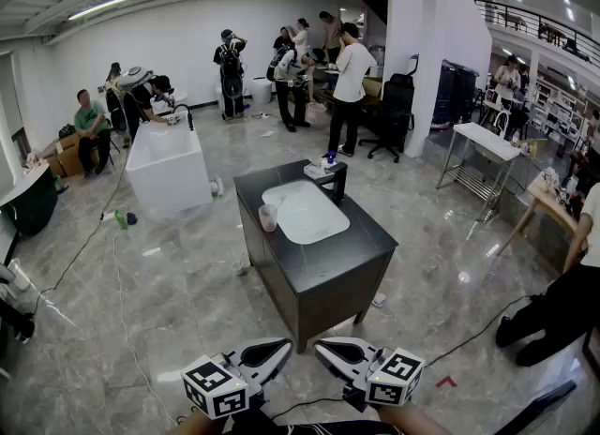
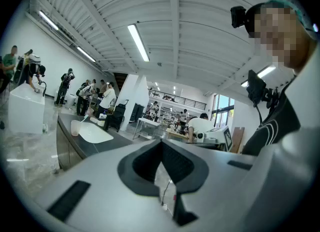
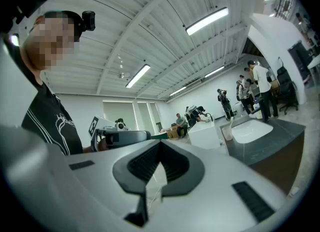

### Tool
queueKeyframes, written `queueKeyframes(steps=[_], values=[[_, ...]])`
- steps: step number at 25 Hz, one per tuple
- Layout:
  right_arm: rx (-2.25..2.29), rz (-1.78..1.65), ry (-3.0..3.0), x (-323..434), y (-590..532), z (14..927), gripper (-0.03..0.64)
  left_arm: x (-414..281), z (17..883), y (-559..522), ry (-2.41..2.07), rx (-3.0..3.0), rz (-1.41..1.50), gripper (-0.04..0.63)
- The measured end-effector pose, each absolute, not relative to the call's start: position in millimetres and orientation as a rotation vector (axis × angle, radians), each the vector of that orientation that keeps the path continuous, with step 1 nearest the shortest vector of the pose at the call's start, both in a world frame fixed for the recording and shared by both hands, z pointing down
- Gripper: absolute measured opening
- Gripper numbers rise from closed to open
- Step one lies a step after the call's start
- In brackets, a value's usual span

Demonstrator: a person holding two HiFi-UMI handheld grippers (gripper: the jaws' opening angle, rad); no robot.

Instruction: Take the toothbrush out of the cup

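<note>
A translucent cup (image 1: 268, 217) stands on the dark vanity counter (image 1: 328, 269), left of the white sink (image 1: 305, 211). A white toothbrush (image 2: 85, 119) leans out of the cup (image 2: 75, 127); the cup (image 3: 227, 133) is also small and distant in the right gripper view. Both grippers hang low near my body, well short of the vanity, tips turned toward each other. My left gripper (image 1: 284, 349) (image 2: 161, 143) is shut and empty. My right gripper (image 1: 321, 349) (image 3: 160, 146) is shut too, holding nothing.
A black faucet (image 1: 337, 178) rises behind the sink. A white bathtub-like unit (image 1: 167, 166) stands to the left, and a white table (image 1: 486, 142) to the right. Several people work around the room, and a cable (image 1: 122, 321) trails across the glossy floor.
</note>
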State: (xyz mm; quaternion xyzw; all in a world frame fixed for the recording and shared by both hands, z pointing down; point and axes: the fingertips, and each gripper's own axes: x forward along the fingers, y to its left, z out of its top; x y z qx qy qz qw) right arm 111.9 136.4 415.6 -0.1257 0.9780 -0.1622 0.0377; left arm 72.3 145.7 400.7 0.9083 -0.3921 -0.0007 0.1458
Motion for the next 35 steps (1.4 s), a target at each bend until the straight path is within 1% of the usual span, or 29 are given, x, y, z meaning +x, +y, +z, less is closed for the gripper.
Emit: queueKeyframes(steps=[13,20,26,35], values=[[-0.391,-0.510,2.989,125.5,136.9,419.0,0.005,77.9,409.1,151.8,-1.168,2.571,0.005,0.003],[-0.350,-0.551,2.973,114.9,131.9,421.0,0.006,66.8,415.9,146.1,-1.174,2.526,-0.007,0.003],[-0.383,-0.536,2.999,109.9,104.0,433.7,0.005,59.7,422.9,117.0,-1.159,2.522,-0.033,0.003],[-0.363,-0.609,2.994,73.7,46.7,449.0,0.005,27.1,439.2,55.8,-1.122,2.495,-0.040,0.003]])
